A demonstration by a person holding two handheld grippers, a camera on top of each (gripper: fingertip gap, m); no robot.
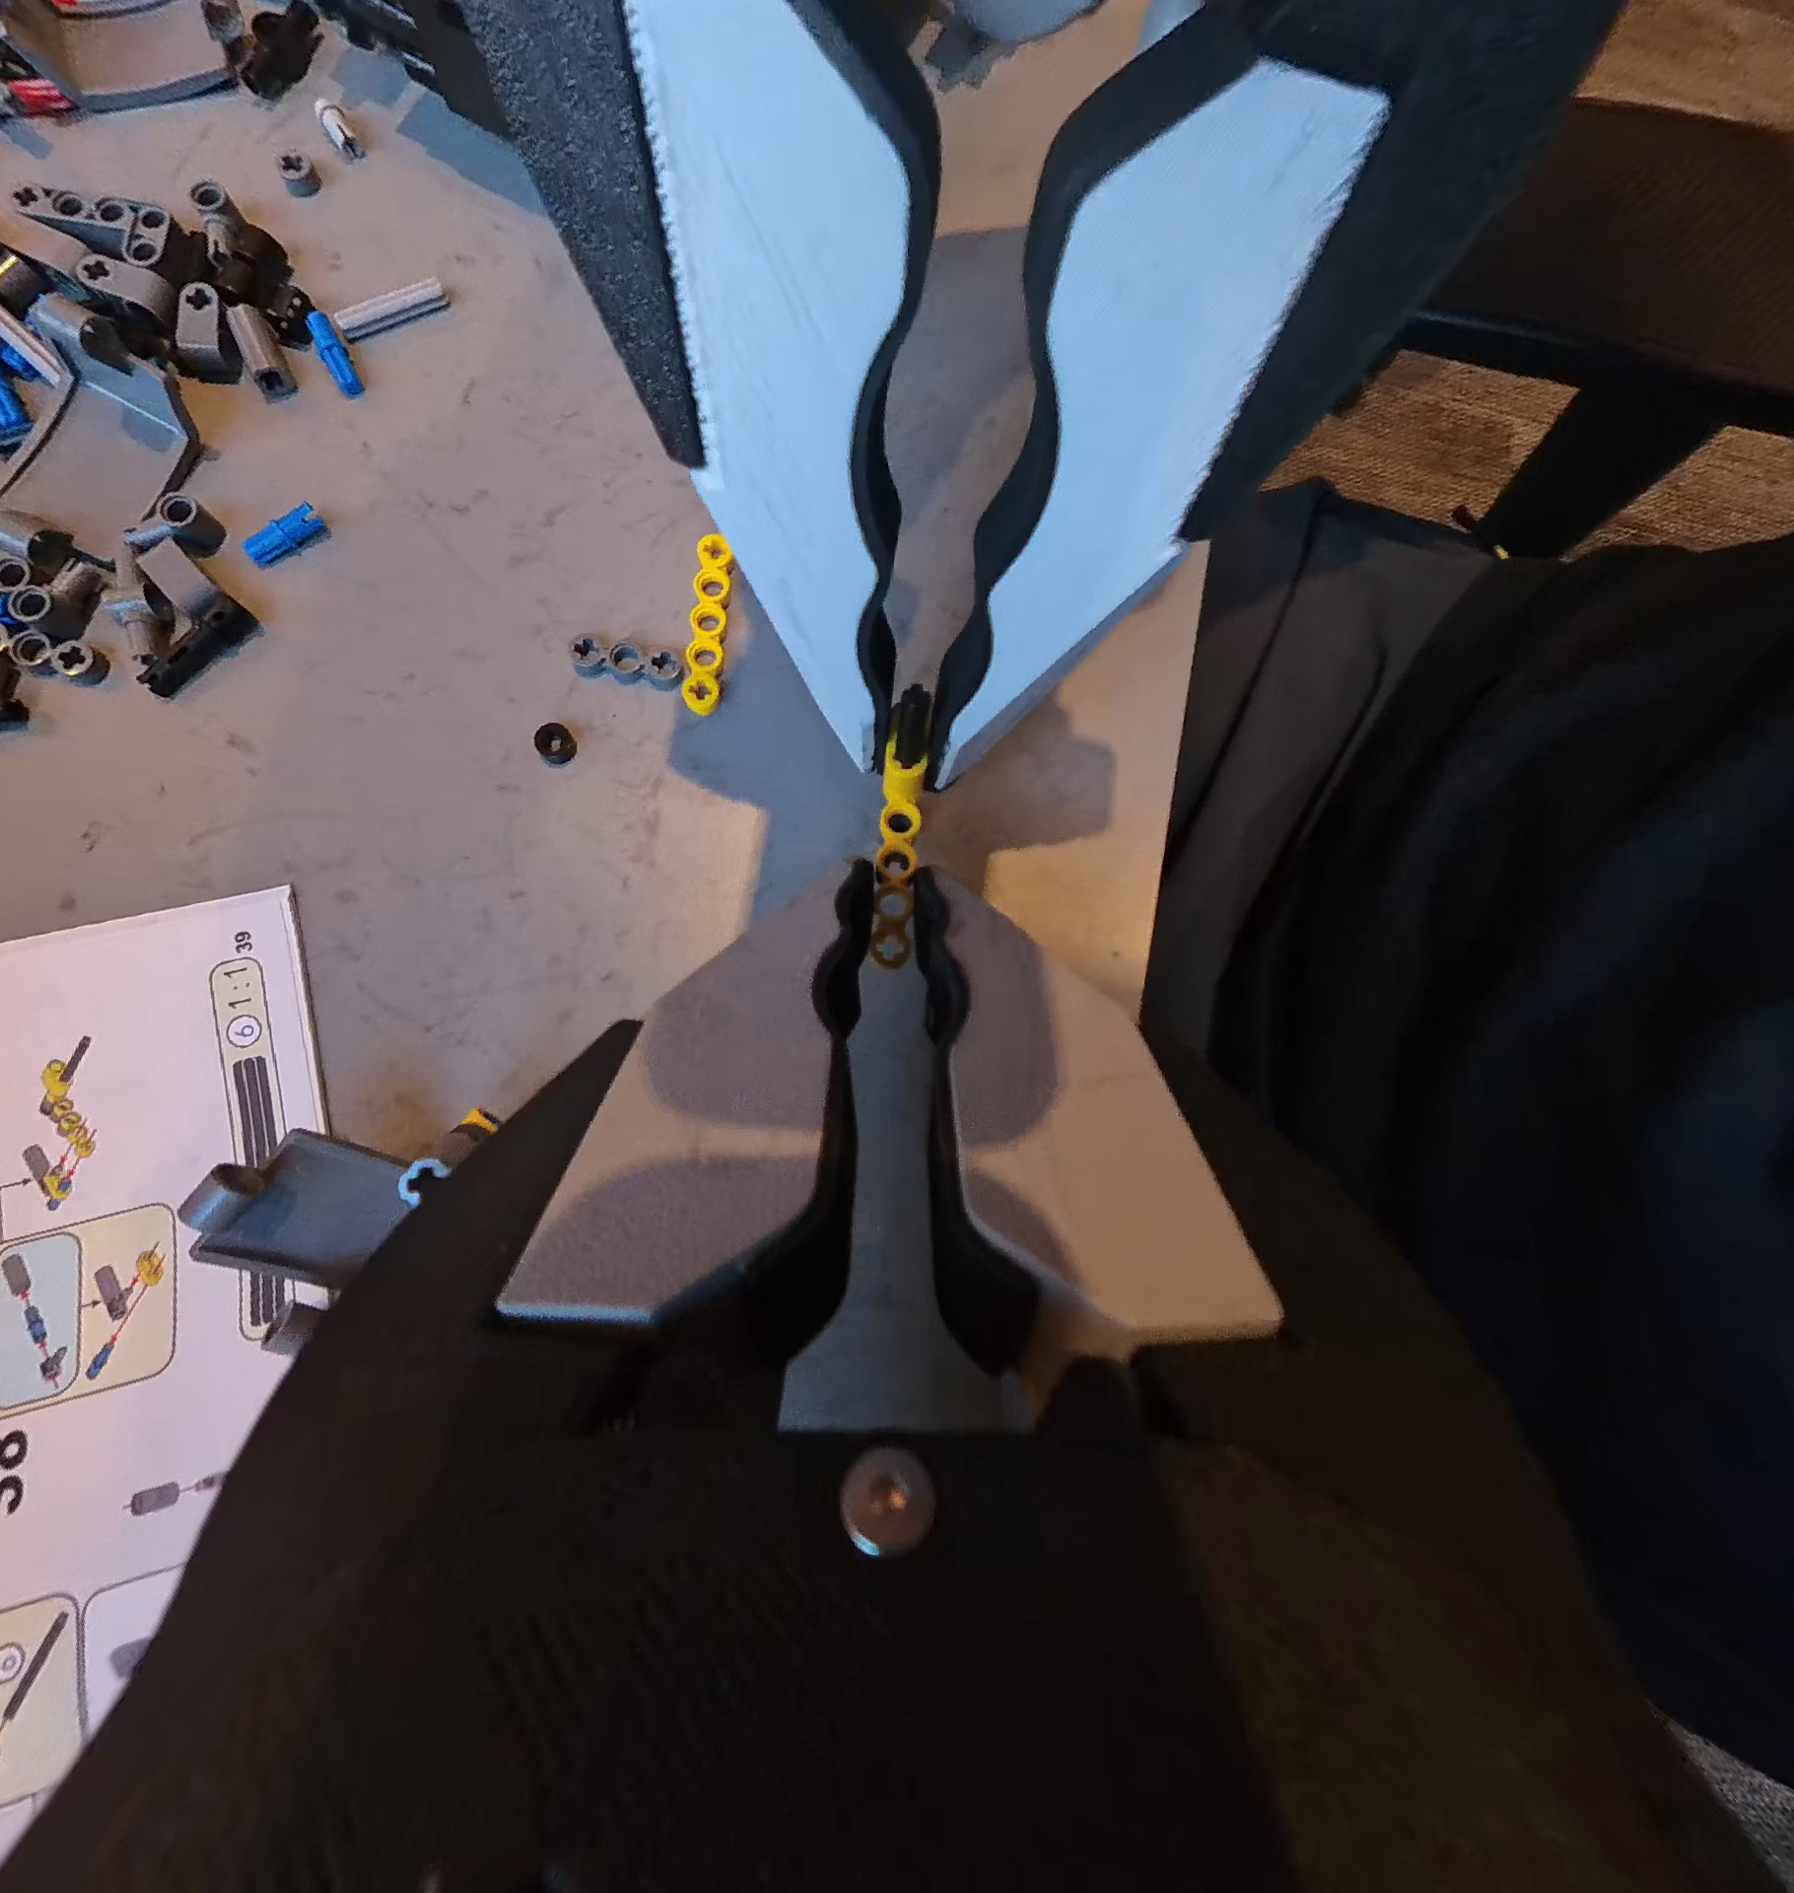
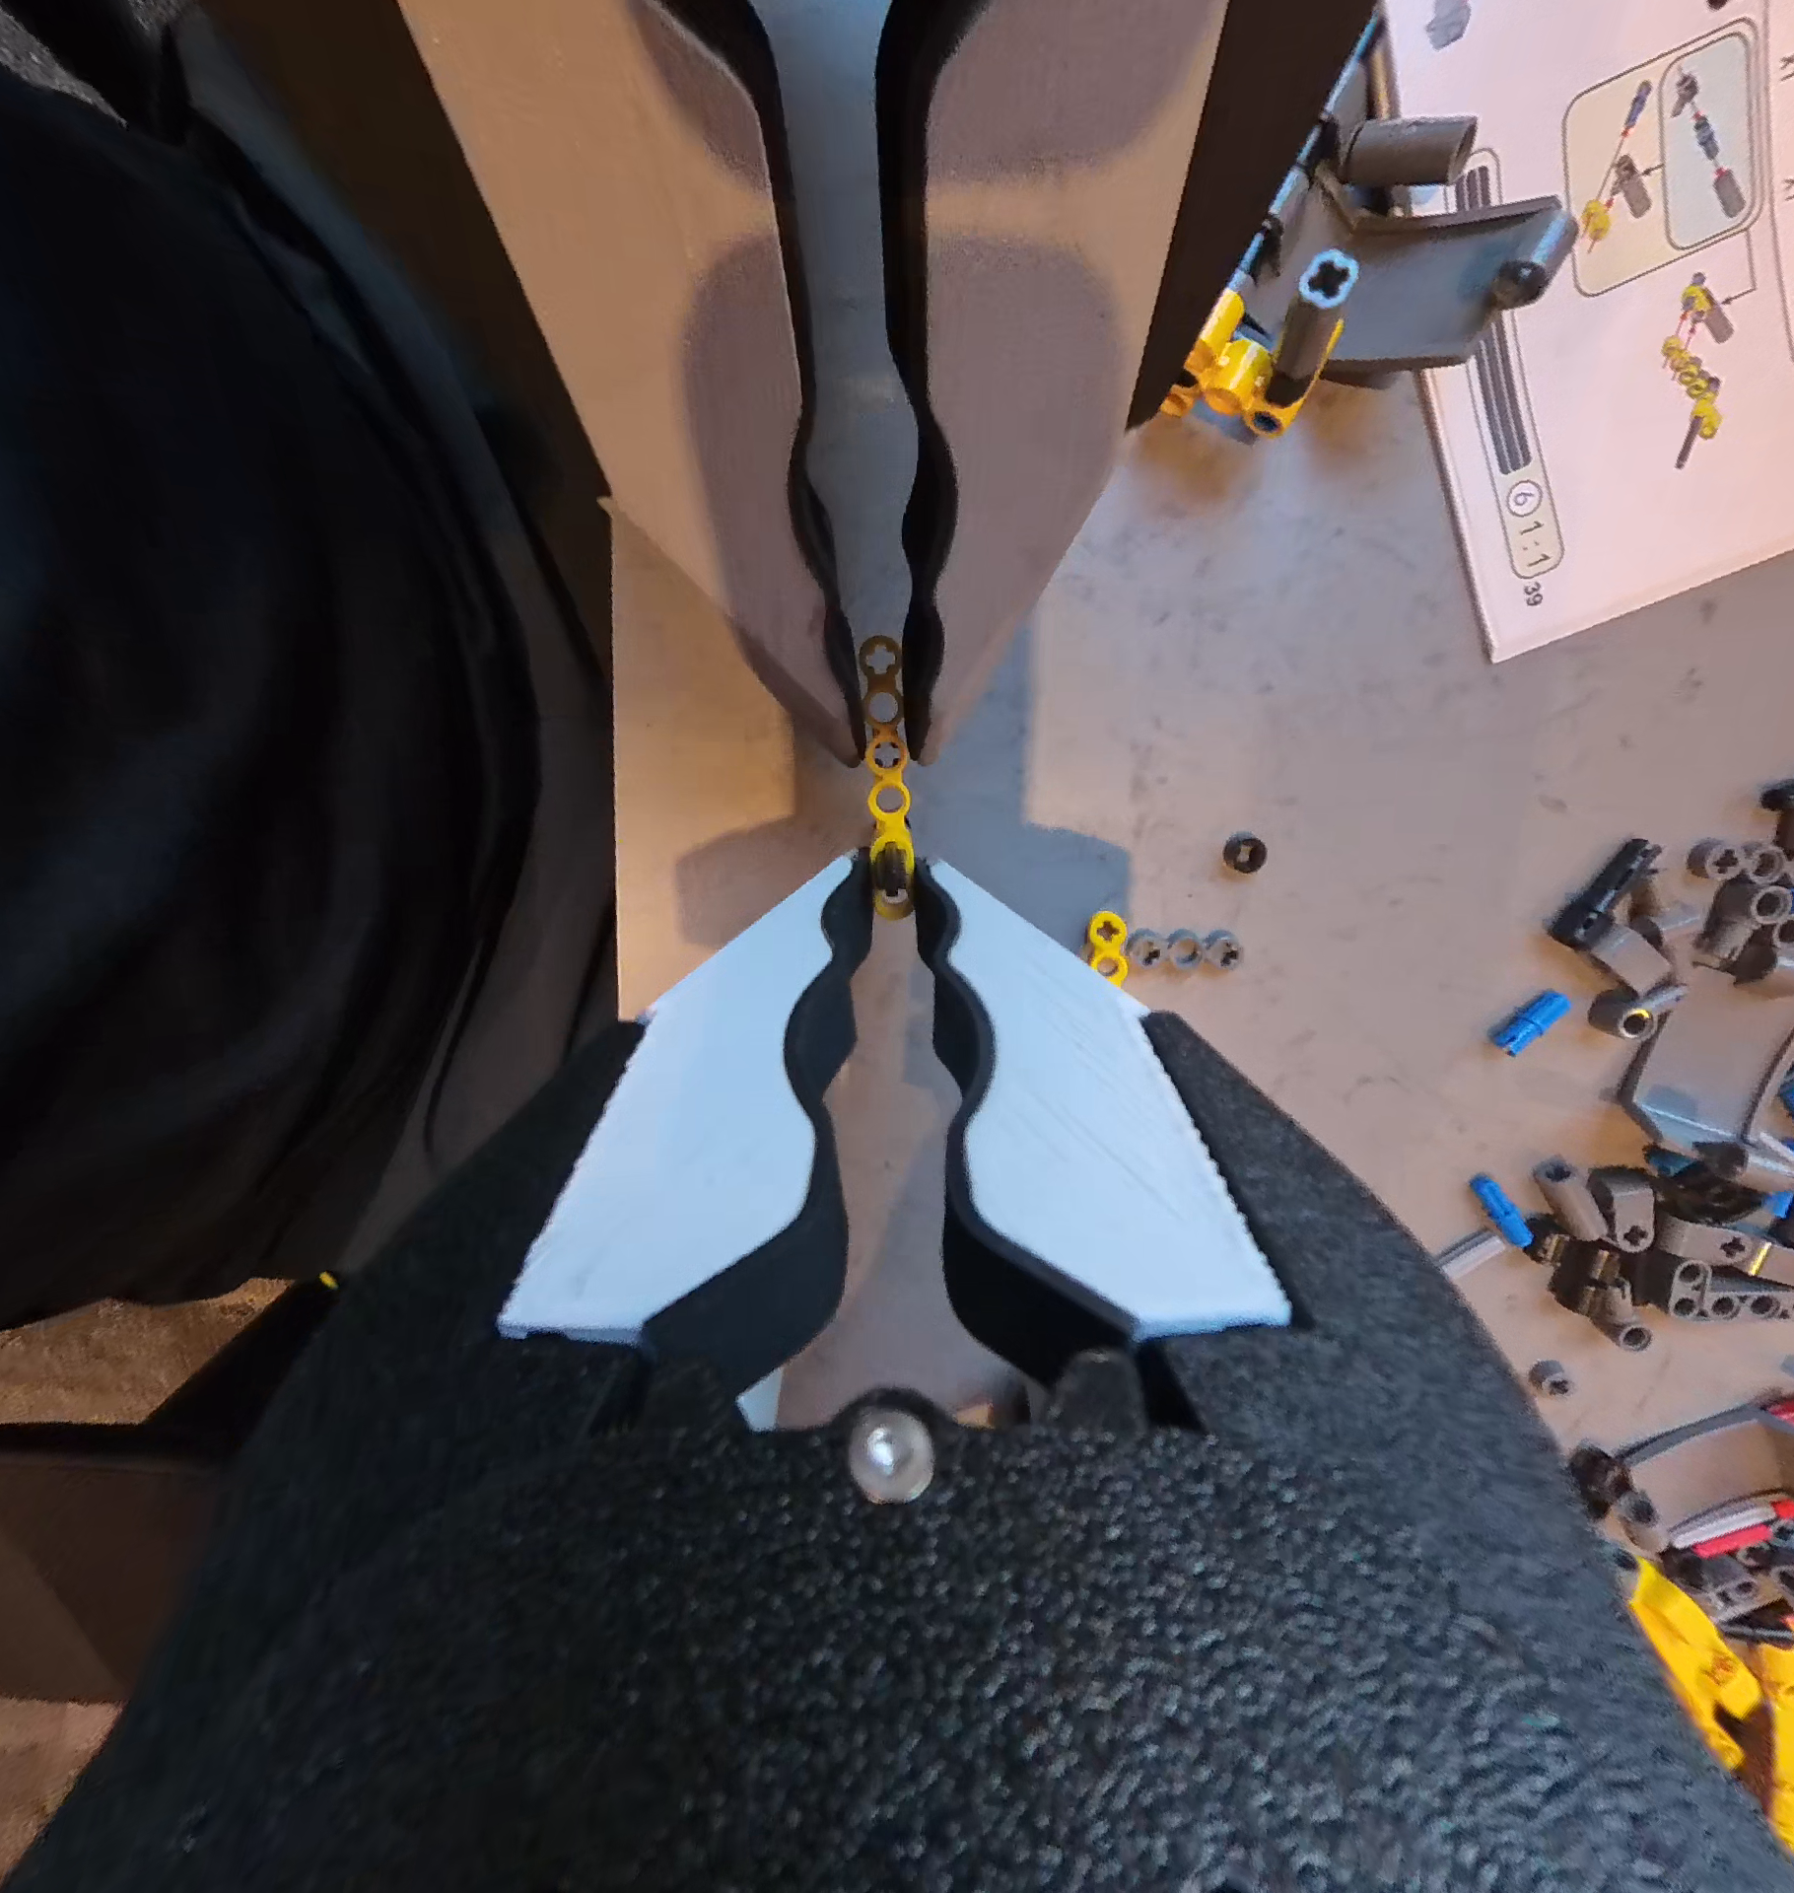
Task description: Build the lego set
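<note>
Gripping one thin yellow plastic beam with a row of round holes (image 1: pixel 895 866) from both ends, your two tools met tip to tip above the grey mottled tabletop (image 1: pixel 442 819). Your left gripper (image 1: pixel 891 883), grey-fingered with black wavy pads, was clenched on the near end of the beam. Your right gripper (image 2: pixel 891 881), pale-blue-fingered with black pads, was clamped on the opposite end, where a short black pin (image 2: pixel 887 877) sat in the beam's last hole. The beam was held off the table, its middle holes bare between the two sets of tips.

To the left of your left gripper, a second yellow holed beam (image 1: pixel 709 623) lay on the table touching a short grey three-hole beam (image 1: pixel 625 661), with a small black round bushing (image 1: pixel 555 742) just beside them. Farther left lay a loose heap of grey, black and blue plastic building parts (image 1: pixel 84 430). Nearer you on that side, a white printed instruction booklet (image 1: pixel 104 1178) lay open, a dark grey panel piece (image 1: pixel 289 1209) resting on its edge.
</note>
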